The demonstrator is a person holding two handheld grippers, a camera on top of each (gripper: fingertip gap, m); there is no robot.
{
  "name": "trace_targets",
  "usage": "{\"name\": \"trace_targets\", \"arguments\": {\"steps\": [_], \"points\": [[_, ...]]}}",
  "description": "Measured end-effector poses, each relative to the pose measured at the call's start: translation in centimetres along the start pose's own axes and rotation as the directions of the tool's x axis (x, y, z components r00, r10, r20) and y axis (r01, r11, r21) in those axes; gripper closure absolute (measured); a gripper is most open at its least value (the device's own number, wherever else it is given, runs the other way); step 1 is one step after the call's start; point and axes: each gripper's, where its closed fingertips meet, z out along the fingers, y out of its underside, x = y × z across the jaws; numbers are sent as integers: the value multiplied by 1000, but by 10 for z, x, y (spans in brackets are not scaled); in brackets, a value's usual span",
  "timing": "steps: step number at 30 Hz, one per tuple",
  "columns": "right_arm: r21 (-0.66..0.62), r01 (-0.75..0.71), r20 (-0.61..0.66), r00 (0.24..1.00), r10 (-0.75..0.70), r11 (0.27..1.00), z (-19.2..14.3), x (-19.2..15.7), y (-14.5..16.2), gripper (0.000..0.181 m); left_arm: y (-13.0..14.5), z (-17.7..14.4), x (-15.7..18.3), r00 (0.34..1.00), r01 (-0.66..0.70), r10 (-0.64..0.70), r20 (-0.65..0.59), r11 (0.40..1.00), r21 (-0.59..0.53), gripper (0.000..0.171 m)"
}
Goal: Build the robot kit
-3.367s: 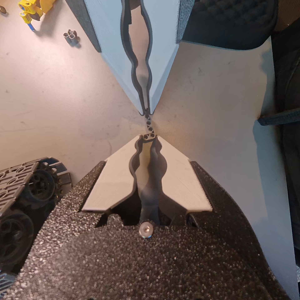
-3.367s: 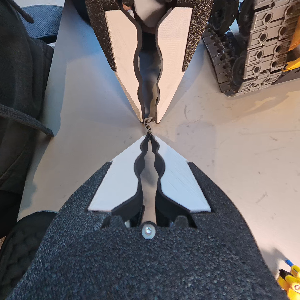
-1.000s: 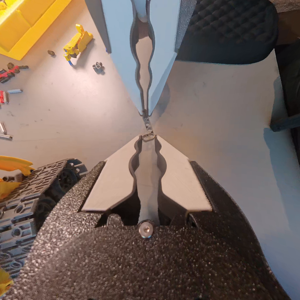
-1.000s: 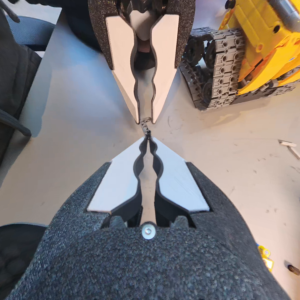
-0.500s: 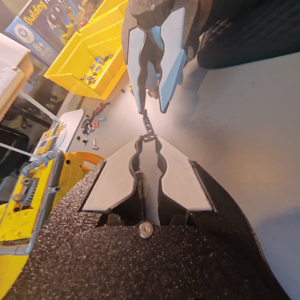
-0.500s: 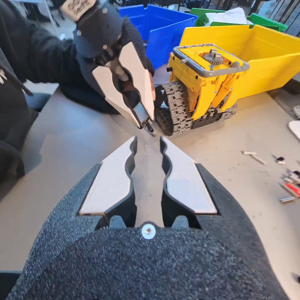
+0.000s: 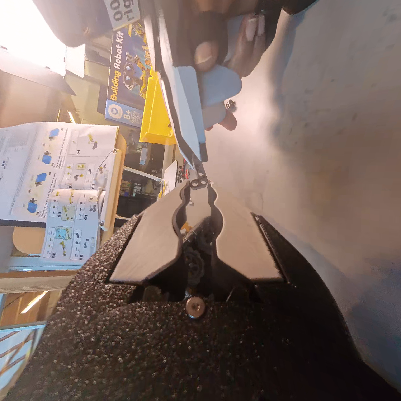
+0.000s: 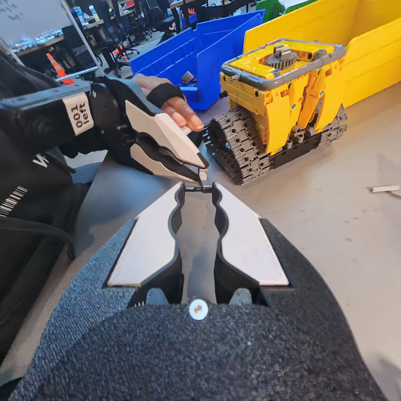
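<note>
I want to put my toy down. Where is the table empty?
The bare table in front of the tracked yellow vehicle, right of the right gripper, up to the loose grey parts. Crowded: where the left gripper and right gripper meet on the small black part.

A white label [image 8: 79, 117] with black printed characters sat on the black body of the left claw [image 8: 201, 171], and a second white label [image 7: 121, 13], cut off by the picture's edge, sat on the body of the right claw [image 7: 198, 156]. A blue box [image 7: 128, 71] carried large yellow and white lettering, and beside it an open instruction booklet [image 7: 54, 173] with small numbered picture steps rested on a wooden stand [image 7: 112, 184]. White print and a barcode-like mark stood on a black sleeve [image 8: 13, 200].
</note>
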Motion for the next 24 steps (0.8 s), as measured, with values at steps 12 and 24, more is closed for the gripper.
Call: {"name": "trace_targets", "arguments": {"steps": [12,24], "points": [[161,436,-71,900,-430,885,-11,-35,-29,157,-42,-31,-26,564,814,-652,-507,543,208,150],[139,471,-43,882,-470,871,-13,-43,-24,157,-46,-32,-18,665,727,-572,-480,641,244,165]]}}
